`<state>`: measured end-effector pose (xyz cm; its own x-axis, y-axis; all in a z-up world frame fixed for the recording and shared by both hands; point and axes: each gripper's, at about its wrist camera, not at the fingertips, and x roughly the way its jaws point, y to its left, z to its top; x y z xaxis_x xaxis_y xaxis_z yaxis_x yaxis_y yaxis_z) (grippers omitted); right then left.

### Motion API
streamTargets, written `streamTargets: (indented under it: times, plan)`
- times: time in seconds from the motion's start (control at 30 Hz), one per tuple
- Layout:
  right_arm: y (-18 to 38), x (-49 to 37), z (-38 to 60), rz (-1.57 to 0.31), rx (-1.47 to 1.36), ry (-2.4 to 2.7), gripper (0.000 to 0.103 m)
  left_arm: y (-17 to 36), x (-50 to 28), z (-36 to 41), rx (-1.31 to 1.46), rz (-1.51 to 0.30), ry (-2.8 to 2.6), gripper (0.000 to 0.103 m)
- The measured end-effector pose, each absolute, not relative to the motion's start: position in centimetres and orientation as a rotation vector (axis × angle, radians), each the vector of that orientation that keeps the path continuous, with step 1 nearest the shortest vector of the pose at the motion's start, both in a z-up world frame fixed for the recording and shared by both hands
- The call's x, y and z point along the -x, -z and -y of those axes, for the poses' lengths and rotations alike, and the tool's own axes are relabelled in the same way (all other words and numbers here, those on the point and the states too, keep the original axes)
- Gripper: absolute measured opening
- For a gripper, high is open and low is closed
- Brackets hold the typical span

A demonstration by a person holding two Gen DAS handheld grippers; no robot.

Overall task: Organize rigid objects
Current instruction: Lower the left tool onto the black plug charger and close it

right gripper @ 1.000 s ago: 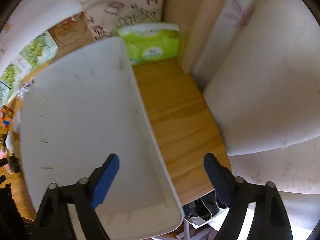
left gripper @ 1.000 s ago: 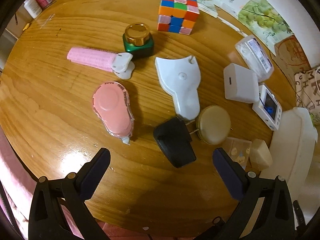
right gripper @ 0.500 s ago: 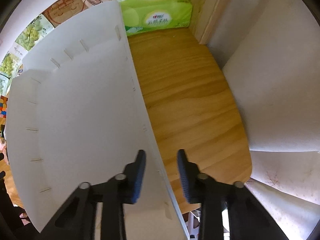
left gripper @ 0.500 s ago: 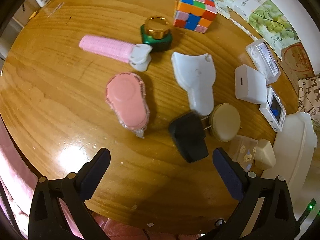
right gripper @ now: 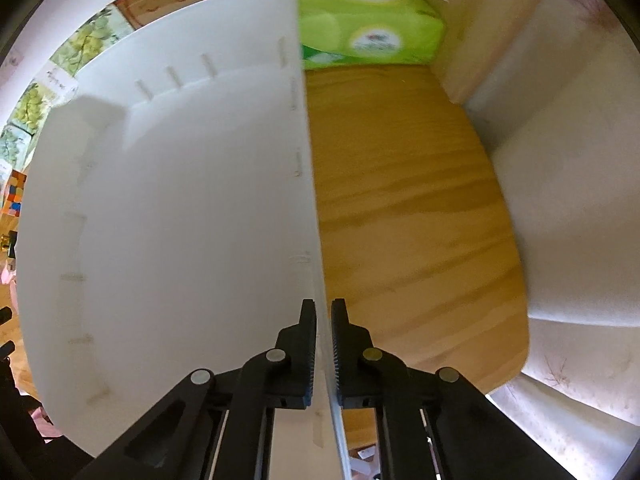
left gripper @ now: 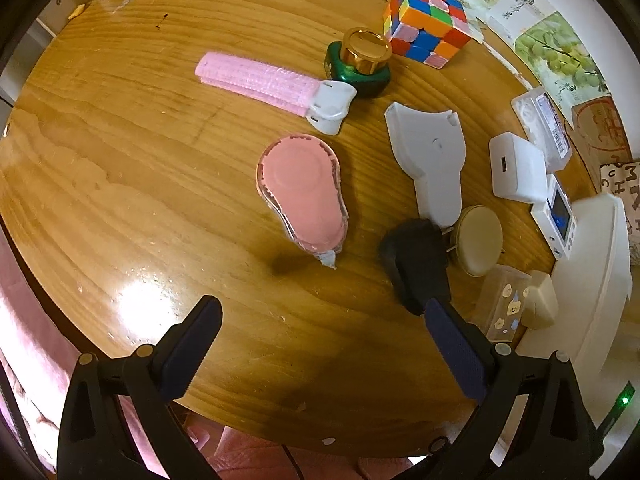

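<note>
In the right wrist view my right gripper (right gripper: 324, 320) is shut on the right wall of a white plastic bin (right gripper: 180, 220), one finger inside and one outside. The bin's corner also shows in the left wrist view (left gripper: 596, 280) at the right. My left gripper (left gripper: 320, 328) is open and empty above the wooden table's near edge. In front of it lie a pink correction-tape dispenser (left gripper: 304, 192), a black plug adapter (left gripper: 416, 264), a white plastic piece (left gripper: 432, 160), a pink hair clip (left gripper: 264, 80), a green jar with a gold lid (left gripper: 360, 64) and a Rubik's cube (left gripper: 428, 20).
A round beige compact (left gripper: 480, 240), a white charger (left gripper: 516, 168), a small white device with a blue screen (left gripper: 558, 216), a clear case (left gripper: 504, 304) and a beige block (left gripper: 540, 300) lie at the right. A green tissue pack (right gripper: 368, 32) stands behind the bin.
My right gripper has closed from wide open onto the bin's right wall. My left gripper stayed open while its view drifted left, so the objects moved right in it.
</note>
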<state>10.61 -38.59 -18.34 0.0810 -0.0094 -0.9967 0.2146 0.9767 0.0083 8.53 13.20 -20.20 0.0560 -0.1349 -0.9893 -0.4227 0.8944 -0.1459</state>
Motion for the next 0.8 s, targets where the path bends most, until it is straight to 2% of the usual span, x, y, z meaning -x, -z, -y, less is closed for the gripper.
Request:
streamTargets:
  times: [0.23, 0.8]
  plan:
    - [17.3, -11.4, 36.3, -1.471, -0.123, 0.188, 0.006, 20.6, -9.8, -14.6, 0.451, -1.557, -0.152, 0.098]
    - [16.1, -9.9, 32.7, -1.504, -0.169, 0.234, 0.006, 24.4, -16.3, -10.4, 0.407, -1.718, -0.064, 0.094]
